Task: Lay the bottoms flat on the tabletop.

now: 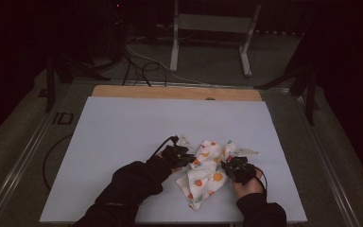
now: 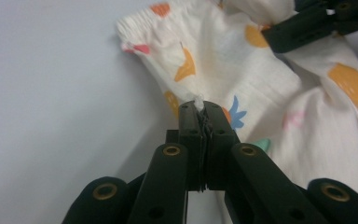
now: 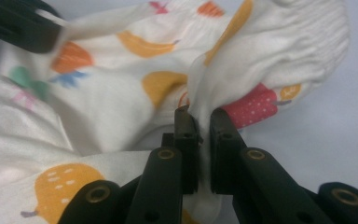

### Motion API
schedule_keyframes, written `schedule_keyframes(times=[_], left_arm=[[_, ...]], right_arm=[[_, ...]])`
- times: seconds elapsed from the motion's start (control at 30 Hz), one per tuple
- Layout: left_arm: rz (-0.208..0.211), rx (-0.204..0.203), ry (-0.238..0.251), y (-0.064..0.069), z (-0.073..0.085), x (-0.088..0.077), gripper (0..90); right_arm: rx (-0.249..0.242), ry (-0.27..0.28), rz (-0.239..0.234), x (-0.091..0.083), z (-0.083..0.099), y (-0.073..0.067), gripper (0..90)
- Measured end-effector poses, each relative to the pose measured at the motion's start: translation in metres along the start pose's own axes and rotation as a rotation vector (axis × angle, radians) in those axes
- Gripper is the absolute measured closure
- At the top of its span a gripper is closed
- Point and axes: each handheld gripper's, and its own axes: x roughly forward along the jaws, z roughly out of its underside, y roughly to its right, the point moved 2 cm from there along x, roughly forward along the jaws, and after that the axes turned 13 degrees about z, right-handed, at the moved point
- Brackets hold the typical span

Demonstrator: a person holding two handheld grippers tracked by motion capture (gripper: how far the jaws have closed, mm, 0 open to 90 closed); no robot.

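The fruit-print garment lies crumpled on the white tabletop near the person; the left tool is clamped on its fabric and the right tool pinches a fold

We seem to be in a dim lab or recording studio rather than a home. A pale blue-white work board lies on a wooden table, black cables trail over grey floor, a white metal stand frame sits behind, and dark tripod legs flank the table.
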Motion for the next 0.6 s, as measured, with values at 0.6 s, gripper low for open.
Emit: schedule_keyframes(times=[0.6], left_arm=[[-0.196,-0.011,0.142,-0.005,0.021,-0.114,88.9]], right_arm=[[0.011,0.188,-0.193,-0.003,-0.055,-0.016,82.1]])
